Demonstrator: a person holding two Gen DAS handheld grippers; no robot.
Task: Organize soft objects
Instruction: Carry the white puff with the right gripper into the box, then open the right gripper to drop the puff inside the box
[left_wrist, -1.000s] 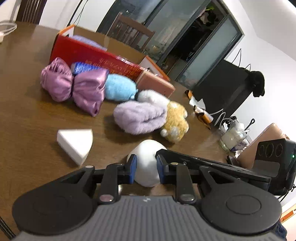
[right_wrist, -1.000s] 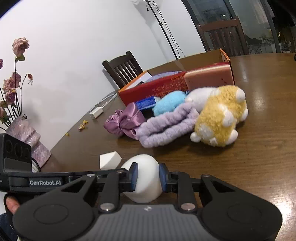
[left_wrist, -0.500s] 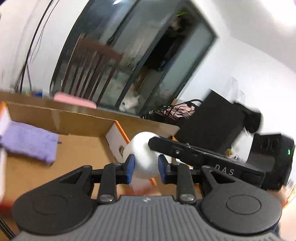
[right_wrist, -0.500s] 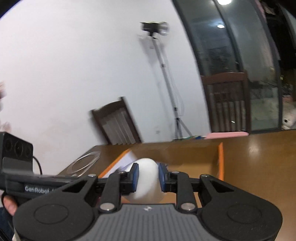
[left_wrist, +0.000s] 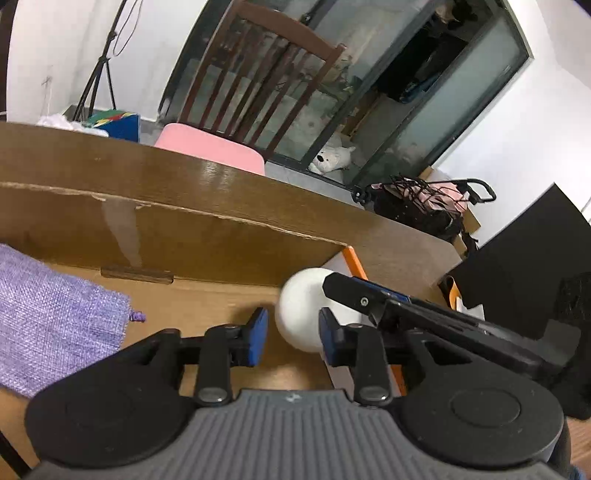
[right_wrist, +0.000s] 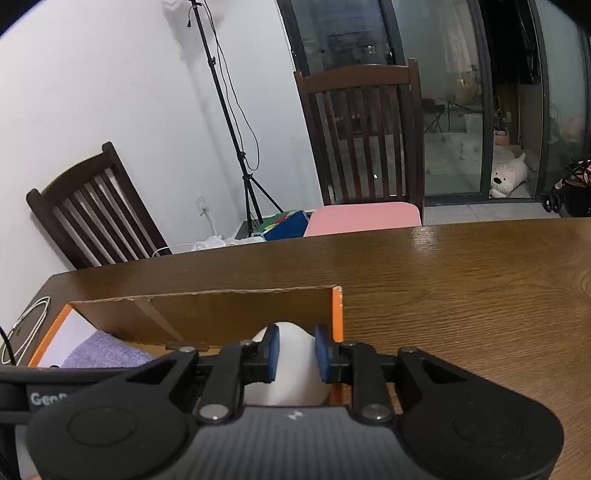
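Now both grippers hang over the open cardboard box (left_wrist: 207, 240) that sits on the wooden desk (right_wrist: 461, 280), and the white egg-shaped soft ball (left_wrist: 301, 314) is between them, above the box's right end near its orange-edged wall (right_wrist: 337, 314).

From the right wrist view, the right gripper (right_wrist: 295, 352) pinches the ball (right_wrist: 291, 369): both blue pads press into its sides, and the ball bulges out beyond and beneath them. The black body of the left gripper crosses the lower left corner of that view, partly covering the box's floor.

From the left wrist view, the left gripper (left_wrist: 291, 336) has its jaws opening. The ball lies between them, but the left pad stands clearly apart from it with a strip of box floor showing in the gap; the right pad sits at the ball's edge, and whether it touches there is hard to tell. The right gripper's fingers (left_wrist: 354, 295) reach in from the right and cover part of the ball.

Inside the box, a lilac woven cloth (left_wrist: 48, 317) lies flat on the floor at the left end, well apart from the ball. Beyond the desk stands a dark wooden chair (right_wrist: 365, 147) with a pink seat cushion (right_wrist: 364, 218), and a white plush toy (right_wrist: 508, 177) lies on the floor behind the glass door.
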